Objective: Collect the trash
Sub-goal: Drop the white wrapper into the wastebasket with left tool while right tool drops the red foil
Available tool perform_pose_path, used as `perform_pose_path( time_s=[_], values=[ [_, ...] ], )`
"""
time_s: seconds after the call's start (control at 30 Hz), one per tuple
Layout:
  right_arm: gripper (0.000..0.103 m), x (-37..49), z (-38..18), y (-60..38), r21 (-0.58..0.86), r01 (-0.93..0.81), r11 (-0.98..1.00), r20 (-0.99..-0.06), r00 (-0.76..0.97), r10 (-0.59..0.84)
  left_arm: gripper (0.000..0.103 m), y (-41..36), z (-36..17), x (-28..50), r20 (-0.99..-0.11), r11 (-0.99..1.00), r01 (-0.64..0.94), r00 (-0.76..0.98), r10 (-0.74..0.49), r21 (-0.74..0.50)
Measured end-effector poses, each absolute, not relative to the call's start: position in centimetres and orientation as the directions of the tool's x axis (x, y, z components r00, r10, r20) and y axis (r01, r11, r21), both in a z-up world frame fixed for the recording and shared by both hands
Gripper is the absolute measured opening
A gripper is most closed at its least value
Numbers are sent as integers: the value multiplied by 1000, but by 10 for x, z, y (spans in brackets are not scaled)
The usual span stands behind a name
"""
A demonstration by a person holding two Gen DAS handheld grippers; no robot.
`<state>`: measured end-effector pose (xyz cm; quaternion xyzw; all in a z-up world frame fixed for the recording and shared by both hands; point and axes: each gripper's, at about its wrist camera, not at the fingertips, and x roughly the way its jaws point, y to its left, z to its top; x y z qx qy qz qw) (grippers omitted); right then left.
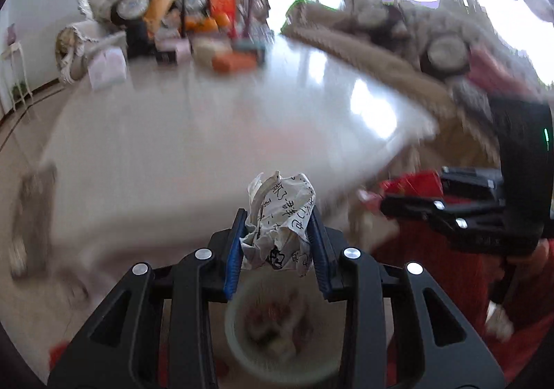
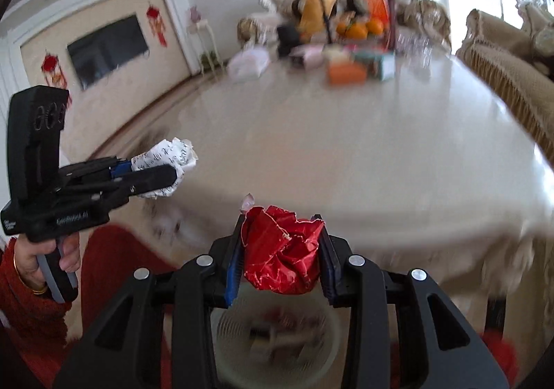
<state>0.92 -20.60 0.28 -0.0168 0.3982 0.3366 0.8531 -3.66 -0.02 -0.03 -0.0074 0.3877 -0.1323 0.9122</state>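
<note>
Left hand-held gripper [image 1: 277, 236]: clamped on a crumpled printed paper wad [image 1: 278, 215], pads squeezing its middle, above a white bin [image 1: 239, 330] below the surface [image 1: 207, 132] edge. Right hand-held gripper [image 2: 282, 250]: clamped on a red foil wad [image 2: 282, 250], also over the bin [image 2: 221, 347]. Both wads look light, soft and springy, so I'd judge a mid-body grip holds fine; the foil may be slicker. Neither is fragile. Bin contents are too blurred to tell.
</note>
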Motion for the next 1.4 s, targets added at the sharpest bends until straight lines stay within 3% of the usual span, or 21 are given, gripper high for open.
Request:
perform_pose_path(
  time_s=[0.23,0.47,0.5,0.57,0.6,0.63,0.7,0.73,1.2,1.4],
  values=[
    [35,-5,-77,-189,238,-522,819,-822,341,456,35,-9,-103,-64,-842,966,211,484,-238,-152],
    [35,-12,-109,-169,193,-540,819,-865,301,402,35,-20,-134,-62,-873,956,242,416,-254,-163],
    [35,-13,-111,-167,189,-546,816,-865,301,402,38,-21,-134,-63,-873,955,246,413,-258,-166],
    [37,-22,-113,-174,189,-545,817,-866,299,400,60,-22,-136,-62,-879,959,235,408,-247,-160],
    [44,-24,-114,-174,186,-542,819,-866,303,398,77,-21,-137,-63,-883,963,224,408,-230,-147],
    [52,-24,-114,-175,170,-537,826,-869,314,383,81,-18,-137,-63,-886,969,209,414,-208,-130],
    [70,-26,-115,-177,130,-527,840,-871,345,351,81,-16,-135,-61,-887,972,192,414,-204,-134],
    [71,-26,-114,-179,130,-523,842,-868,351,352,81,-13,-135,-61,-889,975,181,414,-196,-131],
    [72,-25,-92,-187,124,-492,861,-842,408,354,81,-13,-115,-60,-883,981,176,442,-155,-84],
    [72,-14,-46,-194,145,-514,845,-778,468,418,81,-6,-54,-48,-836,963,193,483,-261,-190]
  ],
)
